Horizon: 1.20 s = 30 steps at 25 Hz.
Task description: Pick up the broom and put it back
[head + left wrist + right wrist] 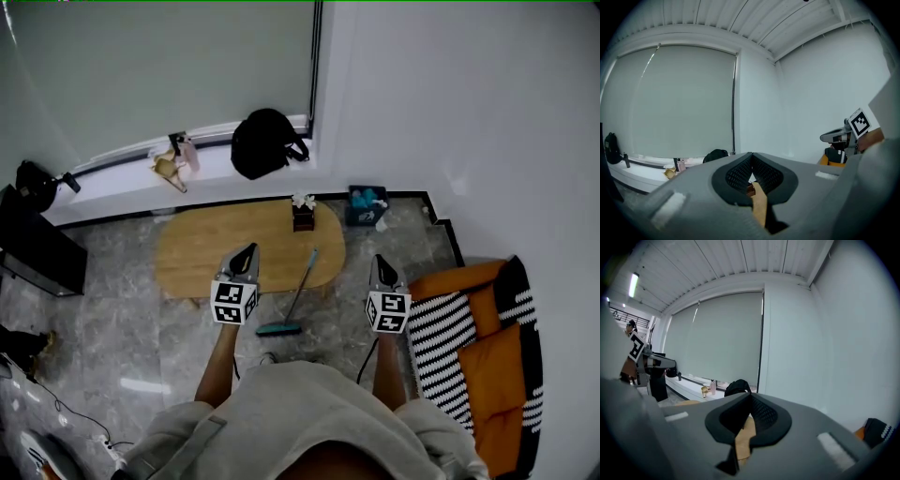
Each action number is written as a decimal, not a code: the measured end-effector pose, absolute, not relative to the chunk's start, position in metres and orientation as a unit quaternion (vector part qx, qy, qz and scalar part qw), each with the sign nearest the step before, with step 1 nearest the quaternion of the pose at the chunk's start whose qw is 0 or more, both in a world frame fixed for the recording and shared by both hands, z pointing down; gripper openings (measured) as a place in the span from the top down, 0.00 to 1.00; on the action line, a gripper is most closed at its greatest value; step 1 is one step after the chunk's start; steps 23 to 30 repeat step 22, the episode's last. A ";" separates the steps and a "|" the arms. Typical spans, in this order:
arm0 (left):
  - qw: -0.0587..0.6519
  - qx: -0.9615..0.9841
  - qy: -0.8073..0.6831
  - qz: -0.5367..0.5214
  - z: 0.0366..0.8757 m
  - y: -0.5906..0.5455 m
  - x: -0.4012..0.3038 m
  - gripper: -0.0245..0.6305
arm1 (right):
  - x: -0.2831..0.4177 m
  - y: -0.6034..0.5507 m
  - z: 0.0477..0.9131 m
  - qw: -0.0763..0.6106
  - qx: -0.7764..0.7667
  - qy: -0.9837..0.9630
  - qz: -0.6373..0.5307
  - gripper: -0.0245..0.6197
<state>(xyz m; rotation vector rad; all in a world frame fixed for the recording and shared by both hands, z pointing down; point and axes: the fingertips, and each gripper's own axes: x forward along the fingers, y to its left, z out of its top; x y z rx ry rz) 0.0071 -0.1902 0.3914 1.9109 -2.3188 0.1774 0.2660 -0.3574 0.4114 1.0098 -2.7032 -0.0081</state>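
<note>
Left tool (248, 249) and right tool (379, 261), both closed, empty, touching nothing

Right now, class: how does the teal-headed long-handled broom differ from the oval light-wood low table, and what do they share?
The teal-headed long-handled broom is thin and slanted; the oval light-wood low table is broad and level. The broom is teal and grey; the table is pale wood. Both rest on the grey marble floor, the broom seemingly leaning on the table's edge.
</note>
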 end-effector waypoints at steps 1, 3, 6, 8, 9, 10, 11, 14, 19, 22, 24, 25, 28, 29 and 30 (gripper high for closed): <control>0.065 0.634 -0.768 0.059 0.390 -0.191 0.007 0.97 | 0.265 -0.358 0.411 0.127 0.347 -0.929 -0.003 0.96; 0.063 0.635 -0.768 0.059 0.389 -0.192 0.006 0.97 | 0.265 -0.358 0.410 0.128 0.346 -0.929 -0.005 0.96; 0.061 0.635 -0.768 0.059 0.386 -0.195 0.006 0.97 | 0.264 -0.360 0.409 0.129 0.345 -0.930 -0.007 0.96; 0.061 0.635 -0.767 0.060 0.387 -0.197 0.006 0.97 | 0.265 -0.362 0.410 0.129 0.345 -0.929 -0.006 0.96; 0.061 0.636 -0.767 0.062 0.388 -0.198 0.007 0.97 | 0.265 -0.362 0.411 0.130 0.346 -0.929 -0.005 0.96; 0.062 0.636 -0.766 0.064 0.390 -0.198 0.008 0.97 | 0.266 -0.362 0.412 0.131 0.346 -0.929 -0.004 0.96; 0.063 0.637 -0.766 0.066 0.391 -0.198 0.008 0.97 | 0.266 -0.362 0.413 0.132 0.346 -0.929 -0.003 0.96; 0.064 0.638 -0.765 0.066 0.394 -0.201 0.009 0.97 | 0.266 -0.363 0.416 0.132 0.347 -0.929 -0.001 0.96; 0.065 0.639 -0.764 0.065 0.394 -0.202 0.011 0.97 | 0.266 -0.366 0.416 0.134 0.347 -0.928 -0.002 0.96; 0.065 0.639 -0.764 0.062 0.392 -0.203 0.012 0.97 | 0.266 -0.367 0.416 0.135 0.347 -0.928 -0.003 0.96; 0.065 0.639 -0.764 0.062 0.392 -0.203 0.012 0.97 | 0.266 -0.367 0.416 0.135 0.347 -0.928 -0.003 0.96; 0.065 0.639 -0.764 0.062 0.392 -0.203 0.012 0.97 | 0.266 -0.367 0.416 0.135 0.347 -0.928 -0.003 0.96; 0.065 0.639 -0.764 0.062 0.392 -0.203 0.012 0.97 | 0.266 -0.367 0.416 0.135 0.347 -0.928 -0.003 0.96; 0.065 0.639 -0.764 0.062 0.392 -0.203 0.012 0.97 | 0.266 -0.367 0.416 0.135 0.347 -0.928 -0.003 0.96; 0.065 0.639 -0.764 0.062 0.392 -0.203 0.012 0.97 | 0.266 -0.367 0.416 0.135 0.347 -0.928 -0.003 0.96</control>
